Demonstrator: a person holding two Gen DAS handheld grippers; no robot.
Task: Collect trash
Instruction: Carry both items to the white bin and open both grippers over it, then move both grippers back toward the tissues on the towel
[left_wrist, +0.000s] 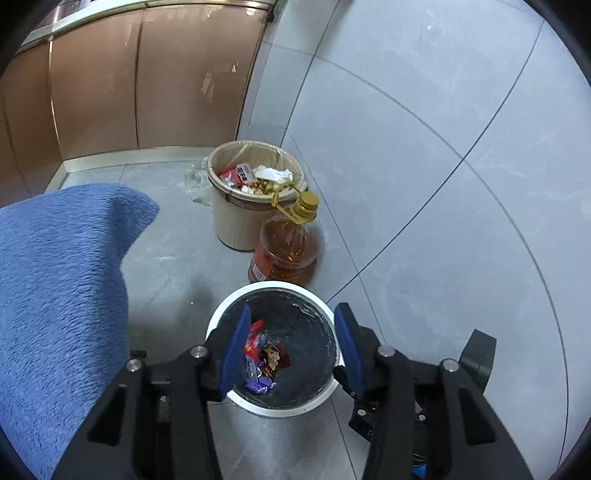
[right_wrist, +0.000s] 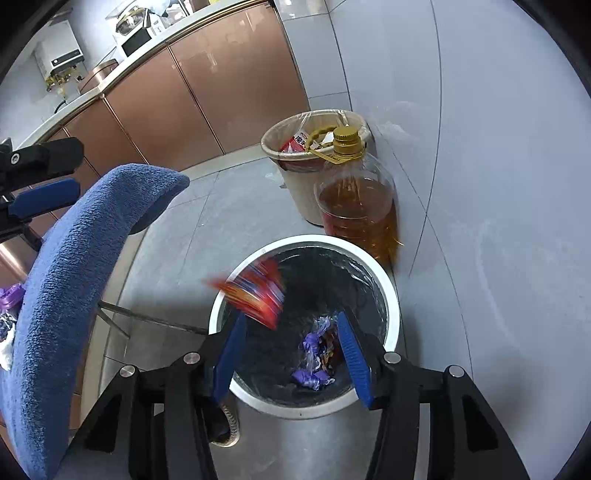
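Wrapper (blurred) hangs between parted right tongs above bin.

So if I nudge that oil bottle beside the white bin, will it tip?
Probably not easily. The oil bottle looks well over half full, so likely heavy and bottom-weighted. Its clear plastic wall may be slick between the fingers; the yellow handle looks the safer grab.
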